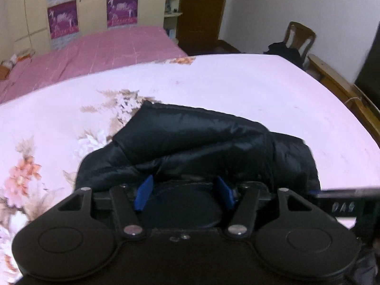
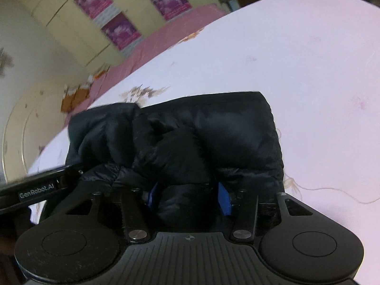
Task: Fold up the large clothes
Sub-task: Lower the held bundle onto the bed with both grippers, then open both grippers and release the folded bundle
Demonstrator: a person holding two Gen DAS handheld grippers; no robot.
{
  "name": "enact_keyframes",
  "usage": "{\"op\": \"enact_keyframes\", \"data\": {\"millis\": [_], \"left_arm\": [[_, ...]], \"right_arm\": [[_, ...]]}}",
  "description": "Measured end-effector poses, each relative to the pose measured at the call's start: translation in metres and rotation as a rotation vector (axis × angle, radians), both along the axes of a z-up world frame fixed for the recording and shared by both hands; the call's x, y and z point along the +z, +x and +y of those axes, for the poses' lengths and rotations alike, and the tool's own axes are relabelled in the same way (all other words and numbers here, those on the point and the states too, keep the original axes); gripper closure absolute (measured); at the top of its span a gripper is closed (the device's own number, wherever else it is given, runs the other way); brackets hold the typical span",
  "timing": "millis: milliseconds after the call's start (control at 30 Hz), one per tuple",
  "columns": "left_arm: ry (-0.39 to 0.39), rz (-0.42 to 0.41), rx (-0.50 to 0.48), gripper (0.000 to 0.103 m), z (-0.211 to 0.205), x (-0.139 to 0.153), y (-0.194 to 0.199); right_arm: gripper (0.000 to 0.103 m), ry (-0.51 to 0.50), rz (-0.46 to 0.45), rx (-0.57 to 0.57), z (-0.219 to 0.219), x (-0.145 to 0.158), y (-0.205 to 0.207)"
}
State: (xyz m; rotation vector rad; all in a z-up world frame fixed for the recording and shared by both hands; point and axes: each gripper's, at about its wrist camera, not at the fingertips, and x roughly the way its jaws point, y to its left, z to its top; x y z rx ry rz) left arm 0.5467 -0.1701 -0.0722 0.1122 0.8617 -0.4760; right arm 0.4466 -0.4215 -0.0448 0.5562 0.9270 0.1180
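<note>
A black puffer jacket (image 1: 194,140) lies bunched in a folded heap on a pale floral bedsheet (image 1: 213,83). My left gripper (image 1: 184,190) sits against its near edge, blue fingers (image 1: 143,193) spread wide with dark fabric between them. In the right wrist view the same jacket (image 2: 213,128) fills the middle. My right gripper (image 2: 188,196) is pushed into its near edge, blue fingers (image 2: 224,198) apart with a fold of jacket between them. The other gripper's body (image 2: 40,192) shows at the left.
A second bed with a pink checked cover (image 1: 99,49) stands behind. A wooden chair (image 1: 300,38) with dark clothing and a wooden bed frame edge (image 1: 342,87) are at the right. Cream wardrobe doors (image 1: 92,2) line the far wall.
</note>
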Motion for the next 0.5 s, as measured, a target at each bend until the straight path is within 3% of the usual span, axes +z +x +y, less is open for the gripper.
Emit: {"op": "enact_keyframes", "data": {"millis": [100,233,367,433,500], "left_arm": [[-0.076,-0.051,-0.027,0.031,0.026,0.027,-0.030],[-0.170,-0.070,-0.073,0.030,0.058,0.042,-0.080],[-0.143,-0.061,-0.074,0.033,0.069,0.027,-0.123],[-0.114,-0.074,-0.060,0.033,0.073,0.014,-0.141],[-0.058,-0.089,-0.062,0.030,0.070,-0.001,-0.149]], "right_arm": [[0.054,-0.075,-0.098,-0.005,0.002,0.037,-0.026],[0.054,-0.133,-0.214,0.035,0.019,0.075,-0.082],[0.054,-0.169,-0.197,0.156,0.053,0.065,-0.118],[0.054,-0.230,-0.156,0.190,0.069,0.048,-0.131],[0.054,-0.217,-0.116,0.189,0.078,0.025,-0.136]]}}
